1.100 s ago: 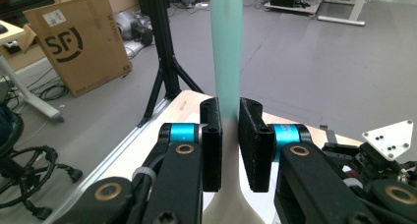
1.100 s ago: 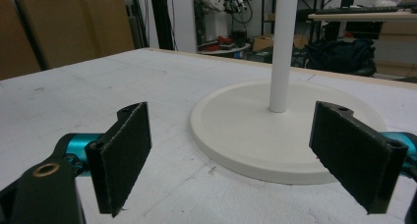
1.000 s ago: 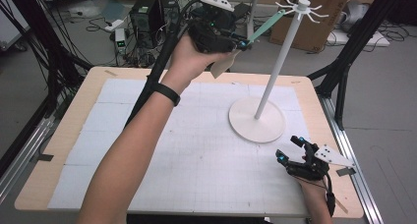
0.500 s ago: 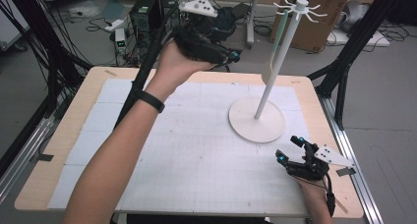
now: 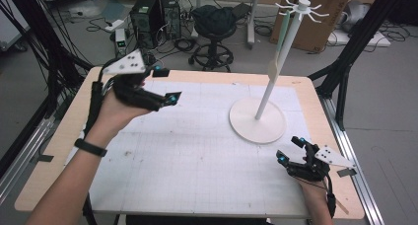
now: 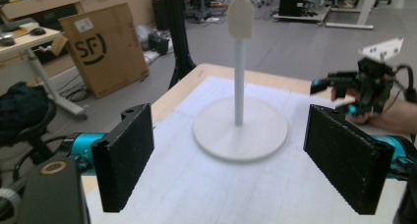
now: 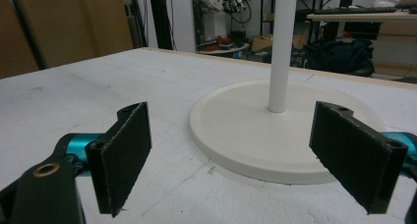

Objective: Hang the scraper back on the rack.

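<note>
With its jaws spread wide and nothing between them, the left gripper (image 5: 170,97) hangs above the far left part of the table (image 5: 197,156), well apart from the white stand (image 5: 266,87). Its jaws have just been opening, and the spatula (image 5: 278,47) now hangs from one of the hooks at the stand's top, blade down beside the pole, off to the gripper's right and higher than it. From the left gripper view the spatula's pale blade (image 6: 240,17) sits straight ahead against the pole, clear of both jaws.

The right gripper (image 5: 288,158) rests low near the front right corner, jaws also wide and empty, with the stand's round base (image 7: 275,130) just ahead of it.

To my eye the hanging step is done and the left hand is pulling clear. The next move seems to call only for bringing that gripper down to a resting place on the table, keeping well away from the pole so the spatula is not knocked off its hook.
</note>
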The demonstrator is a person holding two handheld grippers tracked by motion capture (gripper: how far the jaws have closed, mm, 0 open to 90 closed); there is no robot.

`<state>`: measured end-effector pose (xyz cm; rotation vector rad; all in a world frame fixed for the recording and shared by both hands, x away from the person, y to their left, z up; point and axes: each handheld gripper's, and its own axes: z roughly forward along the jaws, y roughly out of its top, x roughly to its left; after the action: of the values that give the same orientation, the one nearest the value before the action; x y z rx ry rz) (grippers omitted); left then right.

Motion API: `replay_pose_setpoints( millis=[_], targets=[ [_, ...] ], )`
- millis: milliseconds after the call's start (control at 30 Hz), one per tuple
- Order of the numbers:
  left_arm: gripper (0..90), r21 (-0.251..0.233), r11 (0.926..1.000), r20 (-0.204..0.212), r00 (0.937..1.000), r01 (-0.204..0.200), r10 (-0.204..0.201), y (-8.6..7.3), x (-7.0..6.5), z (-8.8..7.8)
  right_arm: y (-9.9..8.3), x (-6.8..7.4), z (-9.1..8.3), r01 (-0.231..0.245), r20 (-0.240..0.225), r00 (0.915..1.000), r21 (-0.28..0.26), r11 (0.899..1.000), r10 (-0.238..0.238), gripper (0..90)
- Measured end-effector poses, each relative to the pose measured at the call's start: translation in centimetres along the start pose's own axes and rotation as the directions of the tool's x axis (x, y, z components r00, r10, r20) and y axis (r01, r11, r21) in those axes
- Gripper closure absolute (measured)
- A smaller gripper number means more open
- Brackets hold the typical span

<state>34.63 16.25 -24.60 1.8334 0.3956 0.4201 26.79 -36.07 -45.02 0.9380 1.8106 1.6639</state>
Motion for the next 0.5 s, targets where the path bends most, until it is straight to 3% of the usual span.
replay_pose_setpoints(
  millis=[233, 500],
  targets=[
    [19.6, -0.013, 0.9991, -0.041, 0.9983, 0.040, -0.040, -6.9, 0.0, -4.0, 0.0, 0.0, 0.0, 0.001, 0.004, 1.0000, 0.001, 1.000, -0.001, 15.0],
    [19.1, -0.023, 0.9958, -0.055, 0.9944, 0.089, -0.090, -13.9, -0.3, -6.4, 0.0, 0.0, 0.0, 0.000, 0.006, 1.0000, 0.002, 1.000, 0.000, 15.0]
  ],
)
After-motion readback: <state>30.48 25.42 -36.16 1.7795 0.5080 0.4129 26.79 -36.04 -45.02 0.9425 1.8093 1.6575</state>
